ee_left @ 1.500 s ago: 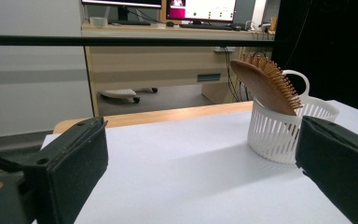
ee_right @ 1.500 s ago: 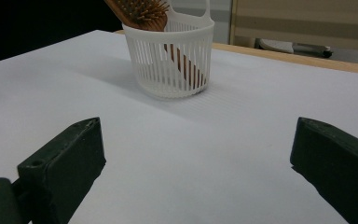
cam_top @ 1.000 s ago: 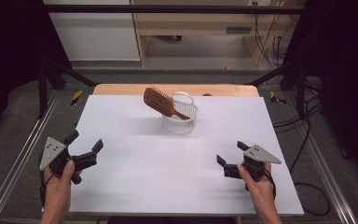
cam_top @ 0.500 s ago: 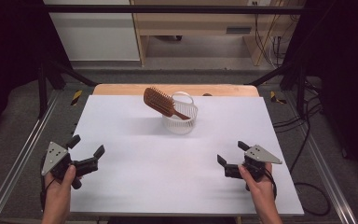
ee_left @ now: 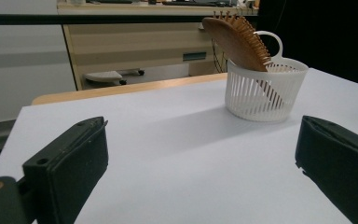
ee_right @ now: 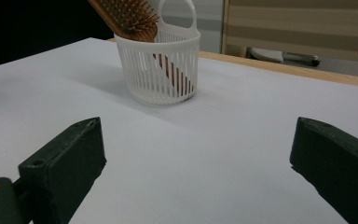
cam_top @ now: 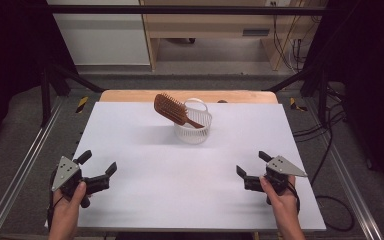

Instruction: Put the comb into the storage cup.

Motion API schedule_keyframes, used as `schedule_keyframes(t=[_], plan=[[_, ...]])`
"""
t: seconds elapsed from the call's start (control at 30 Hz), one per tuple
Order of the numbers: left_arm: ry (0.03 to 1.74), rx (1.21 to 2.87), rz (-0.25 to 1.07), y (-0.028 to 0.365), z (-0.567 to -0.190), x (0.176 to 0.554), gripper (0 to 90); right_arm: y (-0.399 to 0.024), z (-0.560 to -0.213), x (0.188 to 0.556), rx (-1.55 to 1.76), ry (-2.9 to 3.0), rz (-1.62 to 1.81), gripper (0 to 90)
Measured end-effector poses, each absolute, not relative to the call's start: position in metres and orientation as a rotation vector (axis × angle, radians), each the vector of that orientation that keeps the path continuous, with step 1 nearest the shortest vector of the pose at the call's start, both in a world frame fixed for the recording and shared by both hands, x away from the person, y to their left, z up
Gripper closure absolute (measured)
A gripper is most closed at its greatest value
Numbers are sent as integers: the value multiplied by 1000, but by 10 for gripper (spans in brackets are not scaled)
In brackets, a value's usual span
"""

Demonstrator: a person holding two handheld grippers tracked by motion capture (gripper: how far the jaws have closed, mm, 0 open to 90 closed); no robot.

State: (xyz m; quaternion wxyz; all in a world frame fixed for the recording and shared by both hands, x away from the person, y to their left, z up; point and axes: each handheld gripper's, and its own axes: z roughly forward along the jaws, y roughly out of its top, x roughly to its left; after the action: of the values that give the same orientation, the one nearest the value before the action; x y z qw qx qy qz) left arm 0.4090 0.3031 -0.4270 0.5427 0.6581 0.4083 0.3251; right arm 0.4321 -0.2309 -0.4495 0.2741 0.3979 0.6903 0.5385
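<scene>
A white slatted basket (cam_top: 194,131) with a loop handle stands at the back middle of the white table (cam_top: 145,200). A brown wooden hairbrush (cam_top: 170,108) leans in it, handle down, head tilted up to the left. My left gripper (cam_top: 99,162) is open near the front left edge with nothing between its fingers. My right gripper (cam_top: 251,163) is open near the front right, also holding nothing. In the left gripper view the basket (ee_left: 265,95) and brush (ee_left: 235,41) lie far ahead of the left gripper (ee_left: 200,172). In the right gripper view the basket (ee_right: 161,70) and brush (ee_right: 126,16) lie far ahead of the right gripper (ee_right: 196,163).
A wooden strip (cam_top: 130,95) borders the table's far edge. Metal rails (cam_top: 25,165) run along both sides. Cables (cam_top: 325,130) lie on the floor at the right. A wooden desk (cam_top: 205,30) stands behind the table.
My left gripper has drawn back toward the table's front left edge. The right gripper has barely moved. Basket and brush are as before.
</scene>
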Motion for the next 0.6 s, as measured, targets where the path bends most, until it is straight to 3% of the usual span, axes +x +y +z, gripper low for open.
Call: schedule_keyframes(t=[0.6], plan=[[885, 1650, 738, 292, -442, 396, 30, -258, -452, 418, 1026, 1809, 1406, 34]])
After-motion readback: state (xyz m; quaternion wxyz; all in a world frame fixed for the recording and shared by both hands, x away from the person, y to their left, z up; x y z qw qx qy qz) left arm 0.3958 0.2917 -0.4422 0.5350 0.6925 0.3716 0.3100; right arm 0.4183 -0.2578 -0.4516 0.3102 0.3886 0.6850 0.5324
